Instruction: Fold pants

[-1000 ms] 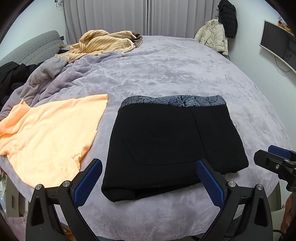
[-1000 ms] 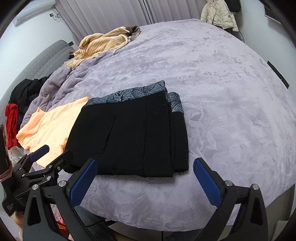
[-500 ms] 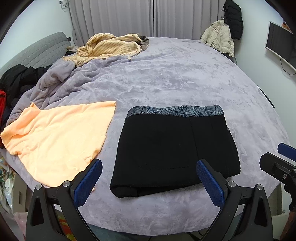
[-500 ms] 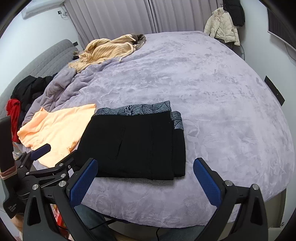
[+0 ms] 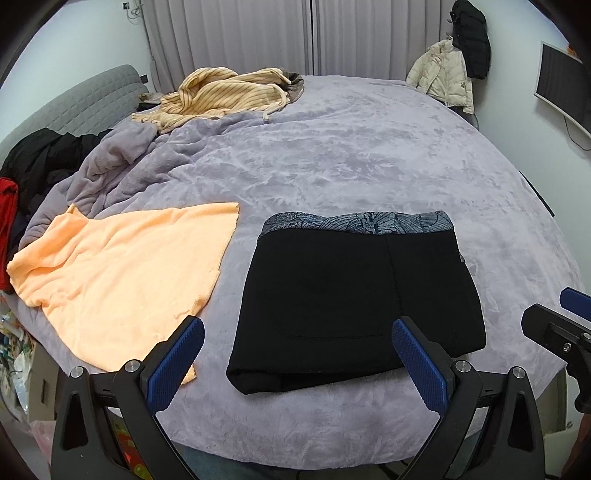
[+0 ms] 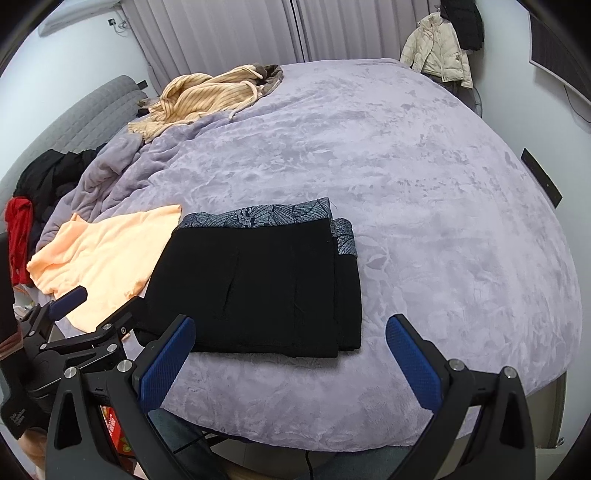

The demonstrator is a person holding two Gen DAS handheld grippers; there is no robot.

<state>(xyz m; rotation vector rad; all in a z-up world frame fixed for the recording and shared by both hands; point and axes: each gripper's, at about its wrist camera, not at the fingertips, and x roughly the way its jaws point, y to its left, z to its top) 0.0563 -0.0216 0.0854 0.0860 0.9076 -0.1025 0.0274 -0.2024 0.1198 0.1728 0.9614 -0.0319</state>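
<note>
**Pants folded, both grippers clear**

My left gripper (image 5: 297, 363) and right gripper (image 6: 290, 363) hold their jaws spread wide, empty, at the bed's near edge. The black pants (image 5: 354, 314) lie folded in a compact stack just beyond them. I judge them soft, light and limp; I'd pinch the thick near fold. The purple blanket (image 6: 424, 177) looks plush. An orange garment (image 5: 118, 269) lies left; curtains (image 5: 277, 33) hang far.

We find no text, brand or number that we can read. Small pale print sits on the black handle (image 6: 16, 417) at the lower left of the right wrist view, but it is too small to make out.
</note>
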